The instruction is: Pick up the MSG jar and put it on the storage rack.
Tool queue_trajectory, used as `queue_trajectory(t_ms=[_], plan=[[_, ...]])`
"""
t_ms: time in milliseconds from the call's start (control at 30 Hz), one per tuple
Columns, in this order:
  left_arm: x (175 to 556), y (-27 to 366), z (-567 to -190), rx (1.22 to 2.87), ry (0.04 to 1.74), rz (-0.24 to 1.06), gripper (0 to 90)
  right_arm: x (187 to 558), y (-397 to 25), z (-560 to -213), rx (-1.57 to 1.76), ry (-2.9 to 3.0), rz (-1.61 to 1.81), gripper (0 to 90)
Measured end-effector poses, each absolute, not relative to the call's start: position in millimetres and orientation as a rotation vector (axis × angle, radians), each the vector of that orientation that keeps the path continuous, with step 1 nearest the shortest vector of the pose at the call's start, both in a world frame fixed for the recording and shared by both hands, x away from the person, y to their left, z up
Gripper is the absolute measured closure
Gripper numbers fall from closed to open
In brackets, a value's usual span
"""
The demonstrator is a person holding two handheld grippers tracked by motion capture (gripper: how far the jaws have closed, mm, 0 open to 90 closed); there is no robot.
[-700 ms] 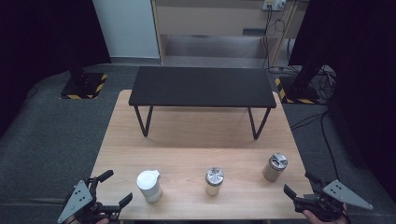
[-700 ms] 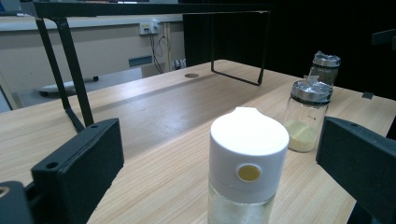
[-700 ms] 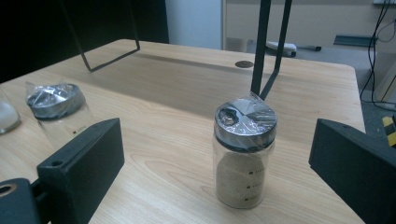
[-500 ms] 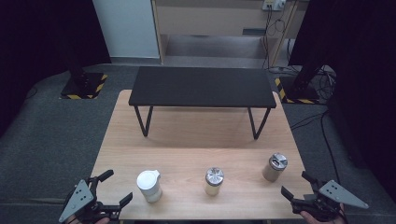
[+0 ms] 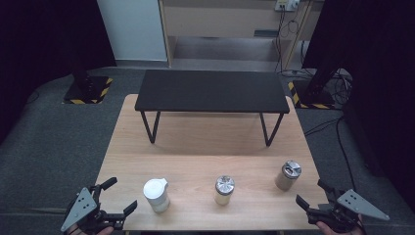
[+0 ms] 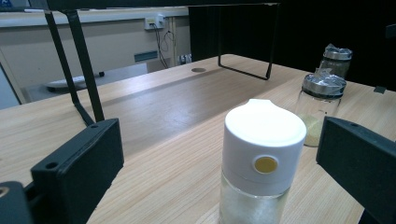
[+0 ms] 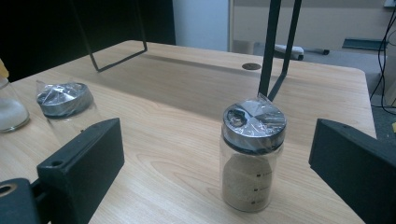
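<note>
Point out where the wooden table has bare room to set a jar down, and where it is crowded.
Bare wood runs between the black stand and the jar row, and under the stand between its legs. The front strip is crowded: white-capped jar, middle jar and right jar, with the open left gripper and right gripper at the corners.
</note>
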State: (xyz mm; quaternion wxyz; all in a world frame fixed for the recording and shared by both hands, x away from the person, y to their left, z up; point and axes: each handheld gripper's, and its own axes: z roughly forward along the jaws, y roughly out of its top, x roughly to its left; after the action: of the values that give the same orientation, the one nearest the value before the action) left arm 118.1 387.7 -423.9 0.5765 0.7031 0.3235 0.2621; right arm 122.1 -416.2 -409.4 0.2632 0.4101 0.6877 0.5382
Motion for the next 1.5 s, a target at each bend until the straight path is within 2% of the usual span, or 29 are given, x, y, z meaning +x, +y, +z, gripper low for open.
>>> queue_trajectory(t_ms=[467,1500], plan=[[115.6,385.9,-418.7,1.63,0.784,0.614,0.0,122.1,-417.8,-410.2,1.112,1.853,1.472,3.7],[129.5,389.8,-361.0,1.721,0.765,0.539,0.0,122.2,-419.4,-410.5,1.117,1.851,1.481,4.3]])
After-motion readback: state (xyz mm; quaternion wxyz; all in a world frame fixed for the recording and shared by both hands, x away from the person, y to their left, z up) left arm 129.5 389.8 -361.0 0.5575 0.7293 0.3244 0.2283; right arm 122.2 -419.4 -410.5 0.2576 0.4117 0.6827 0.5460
